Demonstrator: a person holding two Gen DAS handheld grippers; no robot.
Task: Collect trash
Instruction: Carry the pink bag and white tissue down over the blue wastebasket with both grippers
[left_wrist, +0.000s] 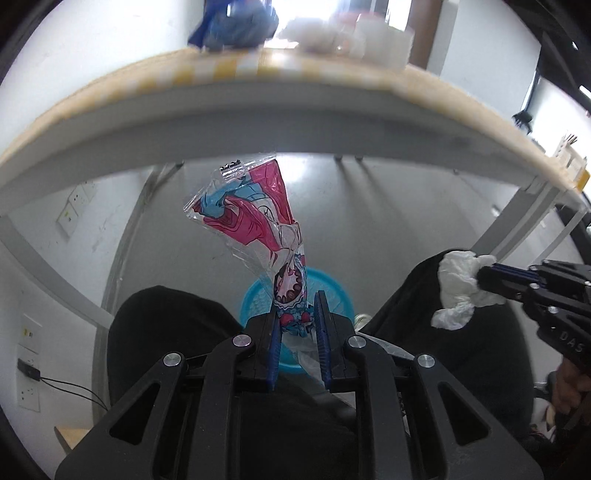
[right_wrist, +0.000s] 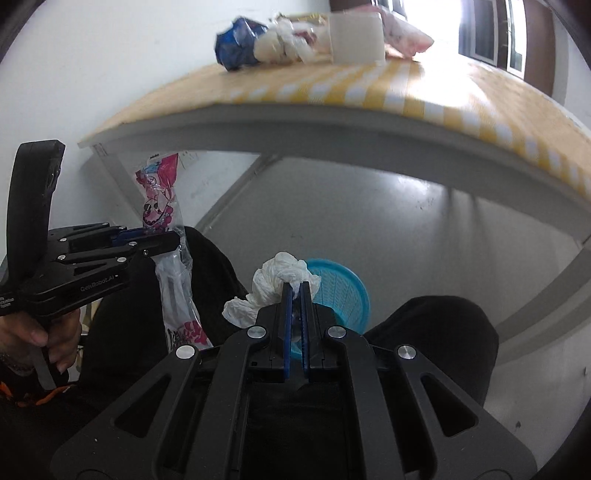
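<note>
So we've got both tools loaded here. Our left tool is clamped on the bottom end of a crinkly clear plastic wrapper with pink and blue cartoon print, and the rest of that wrapper sticks up past the fingers. Our right tool is squeezed tight on a crumpled white paper tissue, which bulges out around the fingertips.

Taking the round turquoise plastic basket with the lattice wall as our landmark: it sits on the grey floor, between our black-clad knees. Both tools are above it and angled down toward it, the wrapper over its left side and the tissue over its near rim as each wrist view shows it.

Beyond and above the basket is the surface with the yellow-and-white checked cloth. A crushed blue wrapper, some whitish bags and a white box are on top of it, all a bit blurry.
</note>
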